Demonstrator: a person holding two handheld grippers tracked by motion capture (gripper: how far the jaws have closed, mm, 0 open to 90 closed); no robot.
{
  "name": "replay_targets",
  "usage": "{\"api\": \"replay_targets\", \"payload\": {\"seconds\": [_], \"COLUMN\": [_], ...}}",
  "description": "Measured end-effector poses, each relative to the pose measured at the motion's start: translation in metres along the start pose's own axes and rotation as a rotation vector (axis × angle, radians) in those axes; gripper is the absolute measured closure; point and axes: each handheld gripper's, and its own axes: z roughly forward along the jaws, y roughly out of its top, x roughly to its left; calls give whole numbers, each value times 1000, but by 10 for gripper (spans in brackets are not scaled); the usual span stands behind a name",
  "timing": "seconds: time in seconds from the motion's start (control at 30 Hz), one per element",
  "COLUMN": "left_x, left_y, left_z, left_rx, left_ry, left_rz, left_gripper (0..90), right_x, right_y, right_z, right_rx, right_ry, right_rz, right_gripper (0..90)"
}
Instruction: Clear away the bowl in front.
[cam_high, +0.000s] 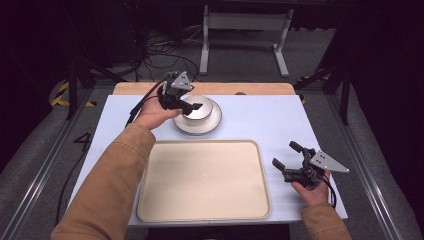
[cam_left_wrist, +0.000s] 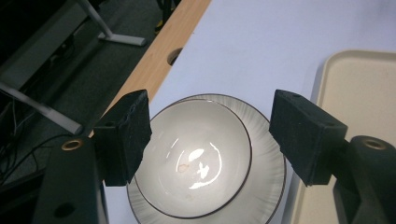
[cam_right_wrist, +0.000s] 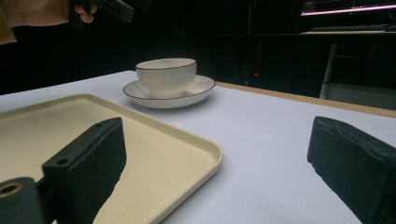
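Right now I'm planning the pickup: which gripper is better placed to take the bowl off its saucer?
Left. The left gripper hovers open right above the bowl, jaws either side of it. The right gripper sits open beside the tray, well away.

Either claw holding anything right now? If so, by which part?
Nothing is held. The left claw hovers open above the bowl, which sits in its saucer, jaws apart and clear of the rim. The right claw is open over the bare table.
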Motion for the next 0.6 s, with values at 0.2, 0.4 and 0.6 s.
{"api": "replay_targets", "payload": {"seconds": [0.2,0.4,0.6], "left_x": [-1,-3,-6], "left_y": [-4,-7,-10], "left_z": [12,25,39], "left_rx": [53,96,140], "left_ry": [-22,-42,-65], "left_rz": [-1,7,27], "left_gripper": [306,315,338], "right_x": [0,0,0], "right_y": [0,0,0], "right_z": [0,0,0], "right_rx": [2,3,3], "right_ry": [1,1,0], "right_rz": [0,-2,-2], "right_gripper": [49,48,48]}}
